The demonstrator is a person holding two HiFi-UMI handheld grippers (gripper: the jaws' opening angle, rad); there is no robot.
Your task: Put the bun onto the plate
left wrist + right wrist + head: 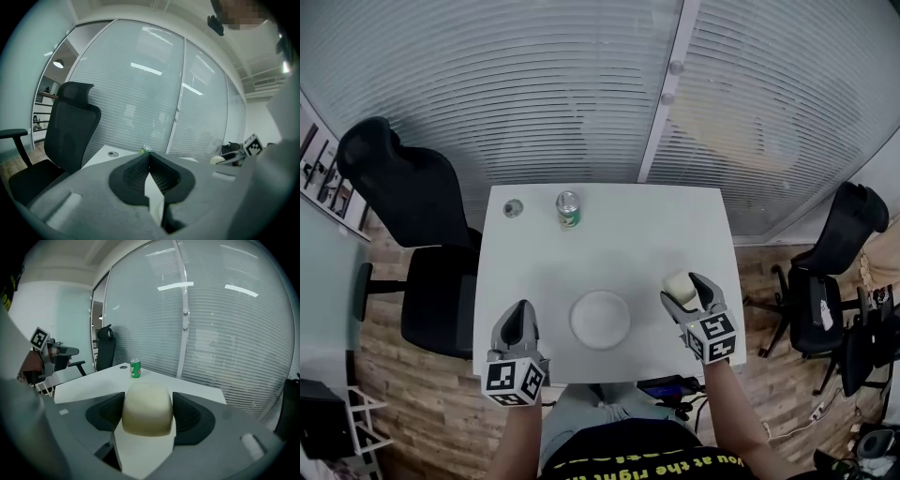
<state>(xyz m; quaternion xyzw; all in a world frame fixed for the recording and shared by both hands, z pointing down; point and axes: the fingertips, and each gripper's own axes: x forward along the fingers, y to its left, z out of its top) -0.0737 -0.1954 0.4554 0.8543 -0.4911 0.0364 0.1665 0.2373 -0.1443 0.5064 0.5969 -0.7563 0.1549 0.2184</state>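
Your left tool sits at the near left edge of the worktop, its jaws clenched tip to tip with nothing between them. Your right tool, on the near right, is clamped on the bun, one pad pressing each side of the pale, rounded dough. The bun is to the right of the plate and apart from it. The white plate lies between your two tools, near the front edge. At the far edge stand a green can and, just to its left, a small round fitting. A black office chair stands to the far left.
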